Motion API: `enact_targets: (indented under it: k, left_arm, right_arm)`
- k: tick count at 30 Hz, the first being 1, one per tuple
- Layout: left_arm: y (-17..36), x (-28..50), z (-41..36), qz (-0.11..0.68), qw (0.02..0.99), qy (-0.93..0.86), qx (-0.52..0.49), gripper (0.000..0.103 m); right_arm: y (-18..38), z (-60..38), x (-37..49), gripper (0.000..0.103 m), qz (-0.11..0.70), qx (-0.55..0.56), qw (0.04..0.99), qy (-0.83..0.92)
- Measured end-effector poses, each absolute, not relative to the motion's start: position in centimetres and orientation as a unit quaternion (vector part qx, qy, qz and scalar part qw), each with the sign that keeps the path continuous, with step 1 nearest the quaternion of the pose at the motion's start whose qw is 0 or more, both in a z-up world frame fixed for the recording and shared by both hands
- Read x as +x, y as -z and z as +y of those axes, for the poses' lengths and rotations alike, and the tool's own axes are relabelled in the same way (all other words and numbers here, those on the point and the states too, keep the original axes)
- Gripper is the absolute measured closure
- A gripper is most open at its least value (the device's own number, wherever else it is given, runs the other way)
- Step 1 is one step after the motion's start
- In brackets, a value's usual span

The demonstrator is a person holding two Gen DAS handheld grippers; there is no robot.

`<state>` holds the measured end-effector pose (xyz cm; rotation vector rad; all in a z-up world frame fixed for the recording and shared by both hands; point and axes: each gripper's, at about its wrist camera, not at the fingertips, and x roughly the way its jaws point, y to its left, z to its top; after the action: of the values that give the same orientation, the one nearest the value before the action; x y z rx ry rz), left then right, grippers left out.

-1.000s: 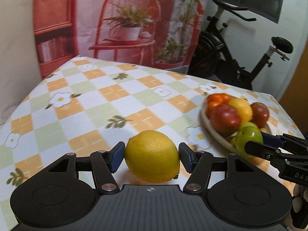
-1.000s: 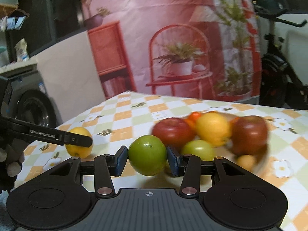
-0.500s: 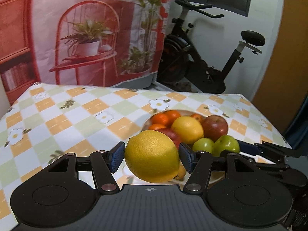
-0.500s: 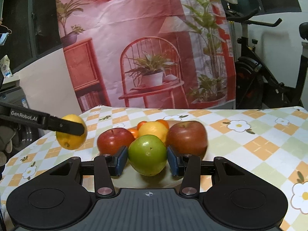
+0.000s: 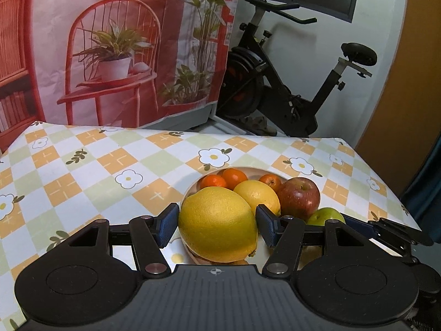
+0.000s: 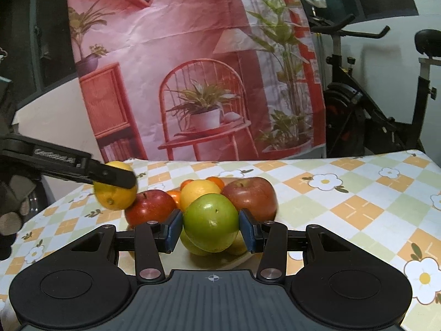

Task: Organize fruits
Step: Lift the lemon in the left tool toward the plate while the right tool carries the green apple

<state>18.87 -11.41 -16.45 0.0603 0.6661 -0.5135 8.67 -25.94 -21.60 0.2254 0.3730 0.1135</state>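
Observation:
My left gripper (image 5: 216, 224) is shut on a large yellow lemon (image 5: 217, 223) and holds it above the near rim of the fruit bowl (image 5: 190, 190). The bowl holds small oranges (image 5: 234, 178), a second lemon (image 5: 259, 195) and a red apple (image 5: 299, 197). My right gripper (image 6: 210, 227) is shut on a green apple (image 6: 210, 222) over the bowl's near side, with another green fruit (image 6: 193, 245) under it. In the right wrist view the left gripper's finger (image 6: 82, 167) and its lemon (image 6: 115, 195) hang above a red apple (image 6: 150, 207). The green apple also shows in the left wrist view (image 5: 326, 216).
The table carries a checked orange, green and white cloth with flowers (image 5: 110, 165). A printed backdrop (image 5: 110, 55) hangs behind the far edge. An exercise bike (image 5: 289, 96) stands beyond the table at the back right. The table's right edge (image 5: 386, 182) lies near the bowl.
My left gripper has carried the lemon from the cloth up and right to the bowl. My right gripper has swung round the bowl with the green apple held.

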Motion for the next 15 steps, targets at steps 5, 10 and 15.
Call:
enact_targets:
  k: [5, 10, 15]
  left_arm:
    - [16.4, 18.9, -11.3, 0.324, 0.912, 0.250, 0.027, 0.039]
    - [16.4, 19.0, -11.1, 0.324, 0.912, 0.250, 0.028, 0.039]
    - [16.3, 19.1, -10.9, 0.323, 0.913, 0.248, 0.024, 0.039]
  right_arm:
    - [21.0, -24.5, 8.8, 0.061, 0.184, 0.094, 0.975, -0.080]
    - [20.7, -23.1, 9.1, 0.061, 0.185, 0.083, 0.974, -0.096]
    - [20.4, -22.9, 9.1, 0.061, 0.184, 0.075, 0.976, -0.092]
